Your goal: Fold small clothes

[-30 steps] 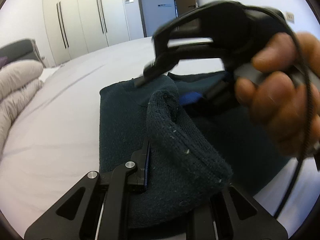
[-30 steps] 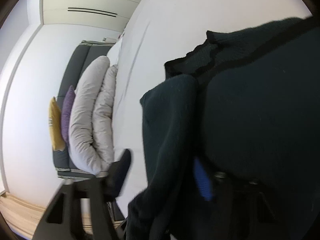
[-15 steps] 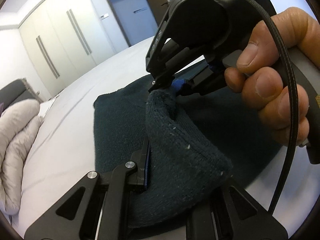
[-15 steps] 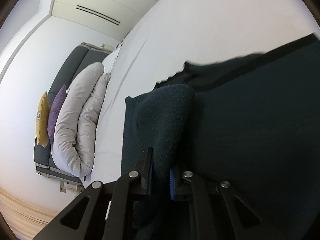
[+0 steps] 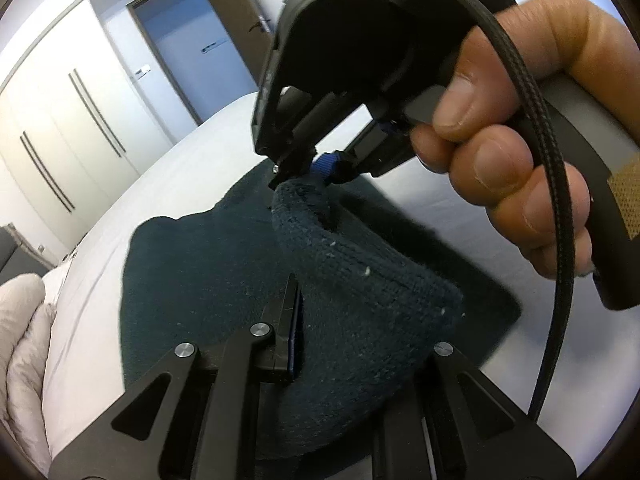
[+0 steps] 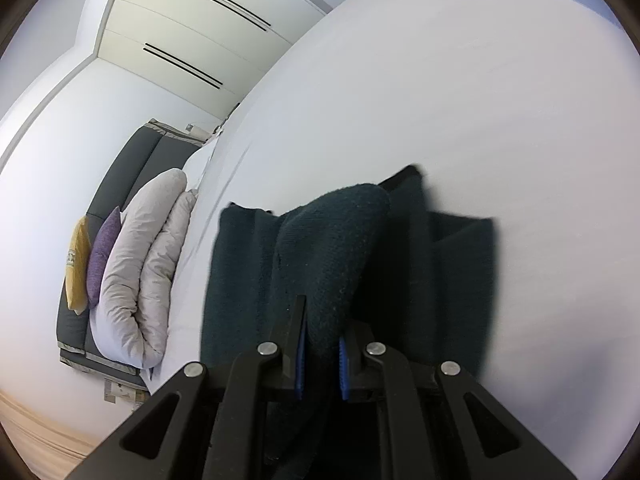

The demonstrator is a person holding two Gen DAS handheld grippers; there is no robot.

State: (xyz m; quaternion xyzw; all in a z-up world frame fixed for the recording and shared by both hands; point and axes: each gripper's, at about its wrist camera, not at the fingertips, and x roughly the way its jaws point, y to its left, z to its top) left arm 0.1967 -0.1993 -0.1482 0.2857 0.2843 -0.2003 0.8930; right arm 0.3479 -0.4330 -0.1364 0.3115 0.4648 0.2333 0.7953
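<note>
Presently both the left gripper (image 5: 360, 312) and right gripper (image 6: 322, 354) are clamped on one raised fold of the dark teal knitted garment (image 5: 192, 280) (presumably to carry it over), remainder flat on the white bedsheet (image 6: 440, 100).

A bed (image 6: 460, 92) with a smooth white sheet fills most of both views. At its head stands a dark grey padded headboard (image 6: 120, 176), with a rolled pale duvet (image 6: 140, 264) lying against it. A purple cushion (image 6: 102, 256) and a yellow cushion (image 6: 76, 264) lean on the headboard beside the duvet. White wardrobe doors (image 5: 68, 120) with long dark handles line the far wall, next to a dark-framed doorway (image 5: 196, 48). The walls are white, and pale wooden floor (image 6: 36, 432) shows at the bed's edge.
</note>
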